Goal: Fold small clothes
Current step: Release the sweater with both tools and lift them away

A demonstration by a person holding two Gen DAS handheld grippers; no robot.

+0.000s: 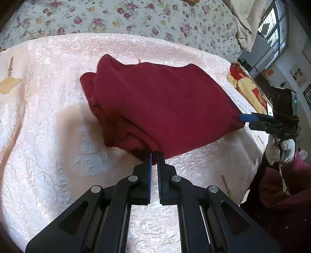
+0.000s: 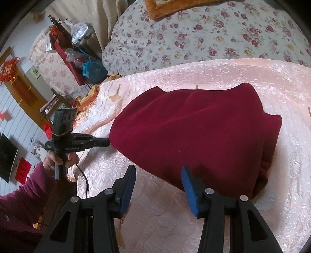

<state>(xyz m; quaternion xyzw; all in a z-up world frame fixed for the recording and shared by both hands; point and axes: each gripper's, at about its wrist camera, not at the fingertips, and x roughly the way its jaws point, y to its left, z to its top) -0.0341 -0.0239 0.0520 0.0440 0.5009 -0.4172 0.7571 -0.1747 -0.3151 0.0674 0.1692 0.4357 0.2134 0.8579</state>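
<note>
A dark red garment (image 1: 161, 101) lies bunched and partly folded on a pale pink quilted bedspread (image 1: 48, 120), with a floral quilt (image 1: 120, 17) beyond it at twelve o'clock in both wrist views. The left gripper (image 1: 154, 155) has its blue-padded fingers pressed together on the garment's near hem at six o'clock of the cloth, a thick roll of fabric caught between them. The right gripper (image 2: 158, 173) stands spread, its two blue pads straddling the garment's near edge with nothing clamped; in the left wrist view its tip sits at the cloth's three o'clock corner, touching or just beside it, and whether any fabric lies between the pads cannot be told. A white-gloved hand (image 1: 278, 149) holds that right tool, and a bare hand (image 2: 58, 157) in a maroon sleeve holds the left one. The risks from here appear plain: the left pinch seems to have taken several layers at once, so a lift could drag the whole bundle rather than one edge and undo the fold already made. If the right gripper closes short of the hem it may grab nothing, or nip the slick bedspread beneath, leaving the garment hanging from one corner and twisting as it rises.
</note>
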